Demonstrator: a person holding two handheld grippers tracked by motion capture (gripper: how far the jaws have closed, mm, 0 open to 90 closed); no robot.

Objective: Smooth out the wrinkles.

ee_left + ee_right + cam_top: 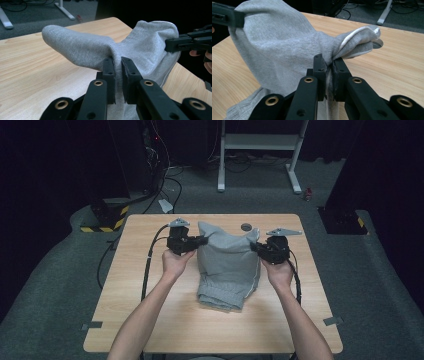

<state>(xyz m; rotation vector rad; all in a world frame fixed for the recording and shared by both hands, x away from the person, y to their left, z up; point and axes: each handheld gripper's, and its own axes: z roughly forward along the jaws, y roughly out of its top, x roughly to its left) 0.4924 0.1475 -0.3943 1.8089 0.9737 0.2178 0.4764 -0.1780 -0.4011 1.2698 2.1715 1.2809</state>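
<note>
High view: the grey garment [227, 265], which looks like soft knit shorts or sweatpants with a ribbed waistband, lies near the middle of the wooden table [150, 320], its far end lifted off the wood and stretched between the 2 grippers while its near, gathered end rests on the board. The left gripper [200, 240] pinches the garment's left far corner and the right gripper [255, 245] its right far corner, so the grasp is made and the fold or spreading itself seems not yet finished; laying the raised end down is what I judge is left. A round grommet hole [246, 226] sits in the table just beyond the garment. Left gripper view: the black jaws stand narrow, clamped on a thick pleat of the garment [82, 50], whose surface is a fine, matte, slightly fuzzy jersey that bulges into a rounded tube to the left of the jaws; the right gripper [172, 45] grips the cloth at the far side. The table [30, 75] is pale wood-grain laminate, smooth and flat. Right gripper view: the jaws are likewise nearly together on a bunched fold of the garment [274, 50], where a white piped seam [352, 35] curls along the hem to the right of the jaws, and ribbing shows at the lower left.
</note>
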